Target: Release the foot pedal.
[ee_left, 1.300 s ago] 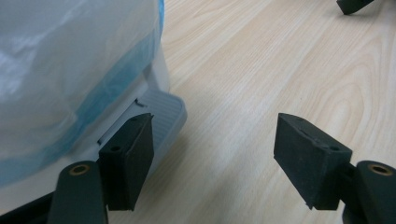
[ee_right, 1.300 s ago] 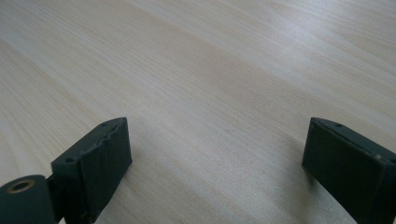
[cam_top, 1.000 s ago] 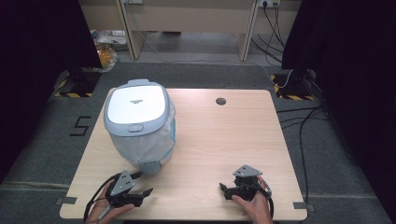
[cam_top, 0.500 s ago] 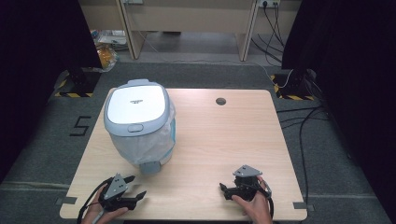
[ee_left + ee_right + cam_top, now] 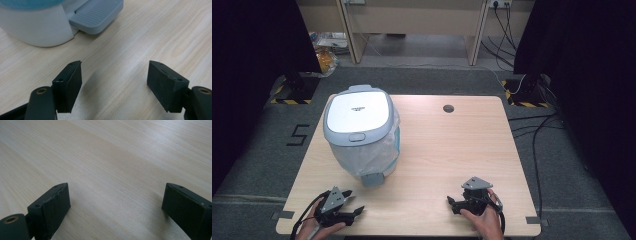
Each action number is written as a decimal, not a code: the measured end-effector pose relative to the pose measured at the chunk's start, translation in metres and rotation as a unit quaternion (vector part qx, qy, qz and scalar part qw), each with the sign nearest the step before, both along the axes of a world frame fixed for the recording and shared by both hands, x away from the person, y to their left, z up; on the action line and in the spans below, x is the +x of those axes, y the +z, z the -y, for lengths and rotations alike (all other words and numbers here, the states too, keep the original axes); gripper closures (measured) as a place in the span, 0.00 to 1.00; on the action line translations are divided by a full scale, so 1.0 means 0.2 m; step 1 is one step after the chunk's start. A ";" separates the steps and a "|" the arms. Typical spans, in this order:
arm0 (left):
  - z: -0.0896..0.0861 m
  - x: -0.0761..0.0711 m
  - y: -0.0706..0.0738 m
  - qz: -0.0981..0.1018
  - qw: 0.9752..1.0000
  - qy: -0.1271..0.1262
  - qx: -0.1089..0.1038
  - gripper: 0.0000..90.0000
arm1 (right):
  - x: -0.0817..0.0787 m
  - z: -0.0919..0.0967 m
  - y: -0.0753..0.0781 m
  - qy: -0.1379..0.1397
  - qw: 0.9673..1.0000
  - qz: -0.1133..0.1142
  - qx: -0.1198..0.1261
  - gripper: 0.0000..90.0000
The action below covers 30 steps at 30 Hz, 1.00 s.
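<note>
Pedal bin (image 5: 361,132) is standing on the left half of the wooden table (image 5: 447,150), toward the far side, white-bodied with a grey rim around its shut lid and a clear liner bag hanging down over its sides. Its grey foot pedal (image 5: 372,179) is sticking out from the base toward the person's edge of the table. Below and left of that pedal, the left gripper (image 5: 355,213) is lying low over the near edge in the person's left hand (image 5: 319,225), its jaws standing wide apart with nothing between them and pointing to the right. In the left gripper view, the same left gripper (image 5: 113,85) is showing bare wood in its gap, and the ribbed pedal (image 5: 98,15) is sitting ahead and to the left, just beside the bin's white base (image 5: 35,27), well clear of the jaw tips. Farther right, the right gripper (image 5: 451,204) is resting near the front edge in the right hand (image 5: 484,220), pointing left. In the right gripper view, the right gripper (image 5: 115,205) is holding its jaws wide apart over plain tabletop.
</note>
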<state>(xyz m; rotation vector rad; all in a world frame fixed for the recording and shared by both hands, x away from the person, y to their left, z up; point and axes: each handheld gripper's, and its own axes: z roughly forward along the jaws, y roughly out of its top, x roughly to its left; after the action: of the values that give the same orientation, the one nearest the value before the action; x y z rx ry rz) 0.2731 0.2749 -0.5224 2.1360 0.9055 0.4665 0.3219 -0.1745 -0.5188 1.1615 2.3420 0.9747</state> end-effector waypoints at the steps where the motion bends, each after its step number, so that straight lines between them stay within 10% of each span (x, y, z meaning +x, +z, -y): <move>1: 0.00 0.00 0.00 -0.002 1.000 -0.001 0.000 0.31 | 0.00 0.00 0.00 0.000 1.000 0.000 0.000 0.09; 13: -0.05 -0.01 -0.02 -0.018 0.999 0.006 -0.041 0.30 | 0.00 0.00 0.00 0.001 1.000 0.001 0.000 0.09; 30: -0.05 -0.02 -0.03 -0.010 0.999 0.011 -0.043 0.30 | 0.00 0.00 0.00 0.001 1.000 0.001 0.000 0.09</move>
<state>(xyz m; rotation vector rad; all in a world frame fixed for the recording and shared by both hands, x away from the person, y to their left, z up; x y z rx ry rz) 0.2686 0.2850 -0.5290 2.0574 0.9446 0.4104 0.3221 -0.1746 -0.5189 1.1573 2.3432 0.9760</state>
